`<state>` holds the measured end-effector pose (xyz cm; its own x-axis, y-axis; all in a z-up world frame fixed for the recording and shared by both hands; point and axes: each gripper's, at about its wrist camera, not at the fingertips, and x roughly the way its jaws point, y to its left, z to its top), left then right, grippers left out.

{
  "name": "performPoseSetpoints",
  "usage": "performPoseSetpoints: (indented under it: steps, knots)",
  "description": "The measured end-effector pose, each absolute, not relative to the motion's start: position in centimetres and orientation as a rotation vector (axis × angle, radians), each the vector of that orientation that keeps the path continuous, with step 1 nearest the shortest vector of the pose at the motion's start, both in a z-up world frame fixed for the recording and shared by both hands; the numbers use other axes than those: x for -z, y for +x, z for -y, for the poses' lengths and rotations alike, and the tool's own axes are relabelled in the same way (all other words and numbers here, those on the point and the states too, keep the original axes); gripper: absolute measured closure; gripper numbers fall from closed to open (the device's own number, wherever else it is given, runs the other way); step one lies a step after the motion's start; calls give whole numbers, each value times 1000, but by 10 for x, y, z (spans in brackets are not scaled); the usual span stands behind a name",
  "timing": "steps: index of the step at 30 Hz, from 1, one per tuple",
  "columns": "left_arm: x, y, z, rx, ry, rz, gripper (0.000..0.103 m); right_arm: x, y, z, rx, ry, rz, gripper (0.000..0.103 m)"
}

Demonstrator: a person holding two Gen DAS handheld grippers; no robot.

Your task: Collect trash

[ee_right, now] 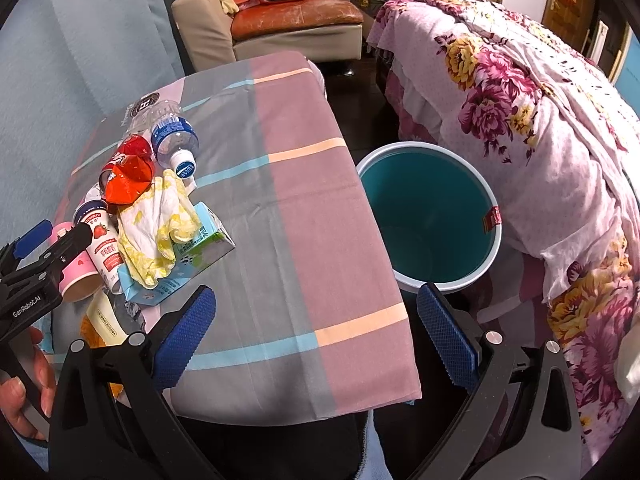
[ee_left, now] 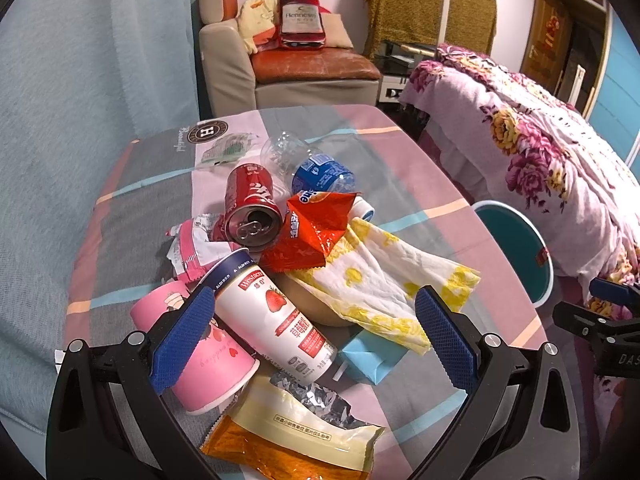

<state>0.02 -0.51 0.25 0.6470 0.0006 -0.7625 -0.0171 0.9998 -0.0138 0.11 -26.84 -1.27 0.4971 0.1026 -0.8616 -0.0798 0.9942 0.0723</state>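
Bedroom clutter frames a small table (ee_right: 304,216) under a checked cloth, with the rubbish heaped at one end. Nearest the left gripper (ee_left: 316,332) lies a foil snack wrapper (ee_left: 296,436), then a strawberry yogurt bottle (ee_left: 276,312) on its side against a pink paper cup (ee_left: 200,356), a blue carton (ee_left: 372,356) partly under a yellow-printed napkin (ee_left: 384,280), an orange wrapper (ee_left: 316,232), a cola can (ee_left: 250,208) and, farthest, a crushed water bottle (ee_left: 308,164). Beyond the table's other edge stands the teal bin (ee_right: 432,216), looking empty, beside the flowered bed (ee_right: 520,100); an armchair (ee_right: 276,20) sits at the back.

All of it looks light. The wrappers and napkin are limp and would want a pinch on a raised fold; the paper cup would crush easily, so a gentle hold at the rim seems wise. The yogurt bottle is stiffer but smooth and free to roll, so it is probably best taken across its middle.

Left gripper: jaws spread wide, straddling the yogurt bottle and cup from above, gripping nothing. Right gripper (ee_right: 316,340): equally wide, empty, hovering over bare cloth near the bin
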Motion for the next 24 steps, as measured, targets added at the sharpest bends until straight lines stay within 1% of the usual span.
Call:
performPoseSetpoints:
  steps: [24]
  knots:
    - [-2, -2, 8, -10, -21, -869, 3, 14, 6, 266, -96, 15, -1062, 6]
